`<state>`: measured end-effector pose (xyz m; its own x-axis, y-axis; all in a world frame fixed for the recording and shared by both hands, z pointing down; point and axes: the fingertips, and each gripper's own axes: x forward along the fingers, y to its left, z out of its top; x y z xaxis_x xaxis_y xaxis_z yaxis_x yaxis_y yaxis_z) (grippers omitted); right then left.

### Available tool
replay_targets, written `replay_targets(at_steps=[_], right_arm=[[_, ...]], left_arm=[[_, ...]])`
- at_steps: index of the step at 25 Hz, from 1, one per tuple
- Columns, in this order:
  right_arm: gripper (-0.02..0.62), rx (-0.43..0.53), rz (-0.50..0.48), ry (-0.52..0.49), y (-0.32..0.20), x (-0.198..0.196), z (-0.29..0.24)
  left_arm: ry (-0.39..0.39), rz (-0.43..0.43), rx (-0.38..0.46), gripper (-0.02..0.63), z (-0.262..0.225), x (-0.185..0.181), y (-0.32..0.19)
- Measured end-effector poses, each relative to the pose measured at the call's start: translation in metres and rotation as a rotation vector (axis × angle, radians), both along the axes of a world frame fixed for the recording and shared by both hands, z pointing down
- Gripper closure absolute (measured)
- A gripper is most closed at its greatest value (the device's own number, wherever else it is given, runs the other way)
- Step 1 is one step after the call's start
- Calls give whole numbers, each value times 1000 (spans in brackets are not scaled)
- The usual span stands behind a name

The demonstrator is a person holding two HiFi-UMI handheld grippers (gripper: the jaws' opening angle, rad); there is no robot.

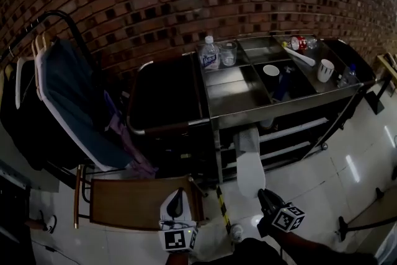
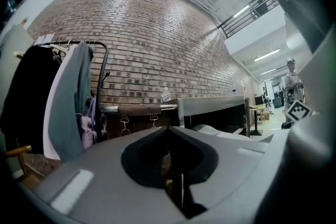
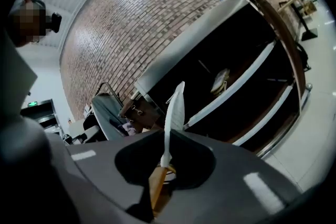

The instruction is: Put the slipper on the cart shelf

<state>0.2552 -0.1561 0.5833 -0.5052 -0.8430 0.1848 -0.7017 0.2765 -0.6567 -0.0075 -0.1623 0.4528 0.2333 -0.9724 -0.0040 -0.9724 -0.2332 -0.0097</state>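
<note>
Right tool (image 1: 265, 197): pinching one end of the slipper (image 1: 250, 166), which is held out just in front of the cart's lower shelf (image 1: 291, 131), not yet on it.
Left tool (image 1: 176, 198): pressed together, nothing between.
Step in hand: judged, feed the free end over the shelf rail, level the sole, then release.
Slipper: white, thin, flat, probably limp.
Cart (image 1: 236, 105): brushed steel, hard, boxy compartments.
</note>
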Motion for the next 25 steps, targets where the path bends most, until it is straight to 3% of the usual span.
replay_targets(at_steps=[5, 13, 19, 25], right_arm=[[563, -30, -51, -14, -71, 3, 31], [563, -149, -56, -172, -157, -12, 61], [561, -169, -75, -83, -194, -15, 82], [539, -191, -51, -55, -215, -16, 94]], left_arm=[[-10, -71, -8, 591, 2, -2, -13], [-19, -145, 10, 591, 1, -7, -32], [-21, -167, 4, 591, 9, -8, -39], [-20, -150, -9, 591, 18, -5, -44]])
